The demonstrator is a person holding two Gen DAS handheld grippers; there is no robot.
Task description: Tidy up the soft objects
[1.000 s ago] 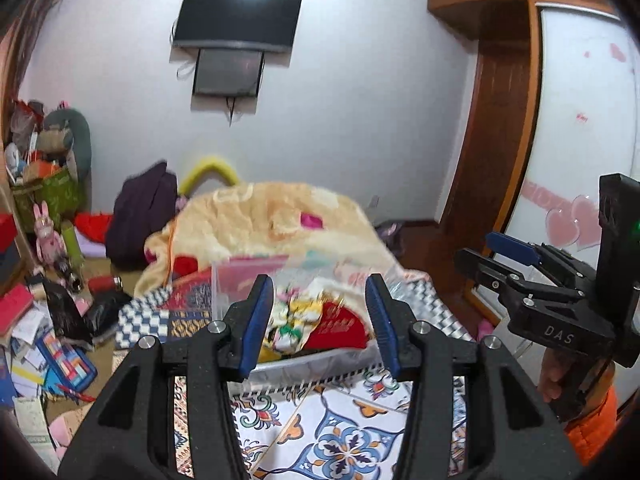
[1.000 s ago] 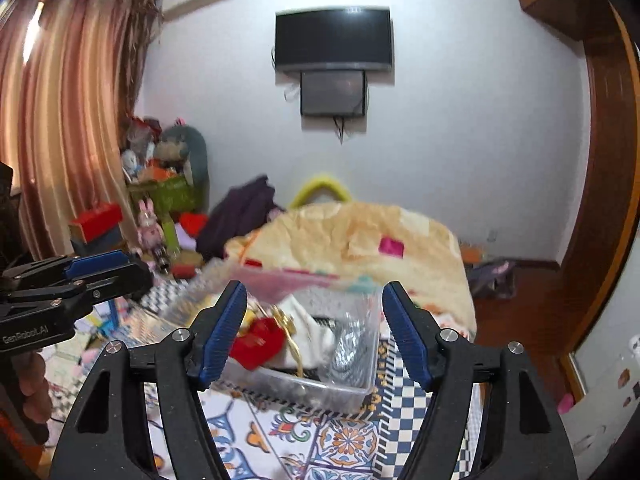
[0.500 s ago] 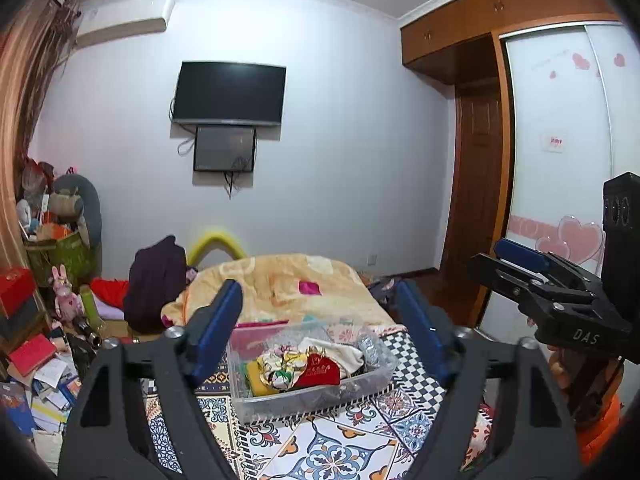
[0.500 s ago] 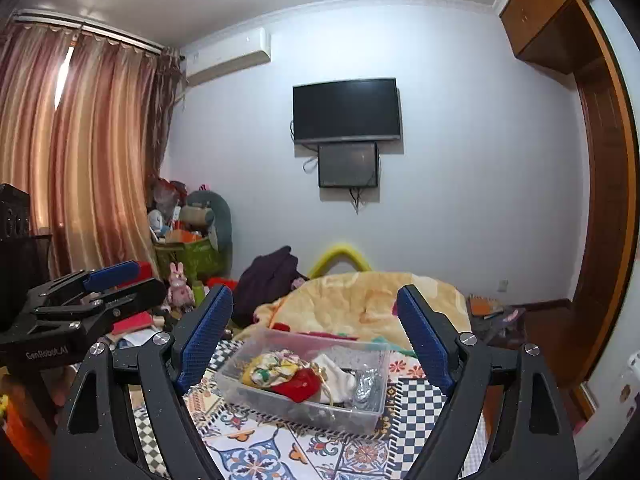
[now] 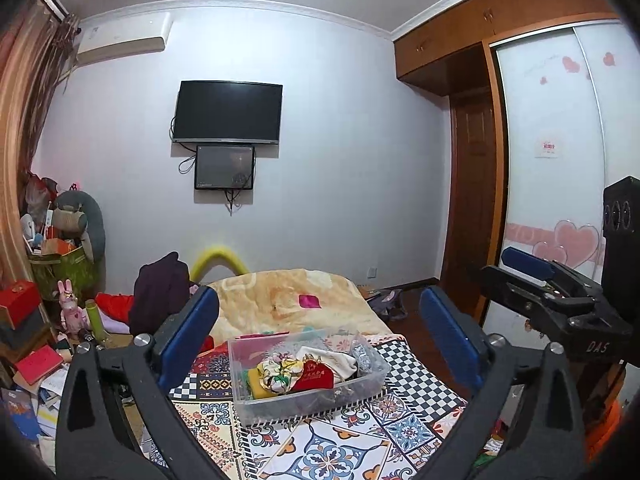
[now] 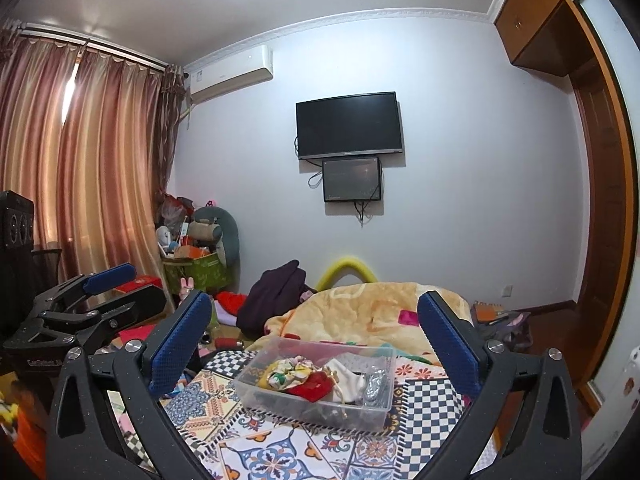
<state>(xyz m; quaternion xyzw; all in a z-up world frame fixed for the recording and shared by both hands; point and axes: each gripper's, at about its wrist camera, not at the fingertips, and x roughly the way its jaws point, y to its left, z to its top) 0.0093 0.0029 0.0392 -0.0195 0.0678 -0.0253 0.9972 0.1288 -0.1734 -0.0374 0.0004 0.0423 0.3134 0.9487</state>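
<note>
The left gripper (image 5: pixel 320 332) is spread wide with nothing between its blue ribbed pads (image 5: pixel 188 336). The right gripper (image 6: pixel 314 336) is spread just as wide and also holds nothing. Each is held above the bed and back from the bin (image 5: pixel 308 394), and each shows at the edge of the other's view: the right one at (image 5: pixel 560 304), the left one at (image 6: pixel 84 308).

The bin is a clear plastic box, rectangular with rounded corners, and it sits on the patterned quilt (image 5: pixel 340 444). From the left wrist its long axis runs left to right, the right end turned slightly away. From the right wrist the long axis runs from near left to far right.

Inside the bin lie soft things, pressed together. A yellow cloth (image 5: pixel 258 382) is at the left end. Beside it is a floral scrunchie (image 5: pixel 278 370), ruffled, in cream, green and yellow. A red pouch (image 5: pixel 316 376) with gold print touches the scrunchie on its right. Behind the pouch is a cream cloth (image 5: pixel 334 360), folded loosely. A grey glittery piece (image 5: pixel 362 354) stands at the right end against the wall.

The quilt under the bin is patchwork of tile motifs and black-and-white checks. Beyond the bin lies a fluffy peach blanket (image 5: pixel 288 300) with a pink patch.
</note>
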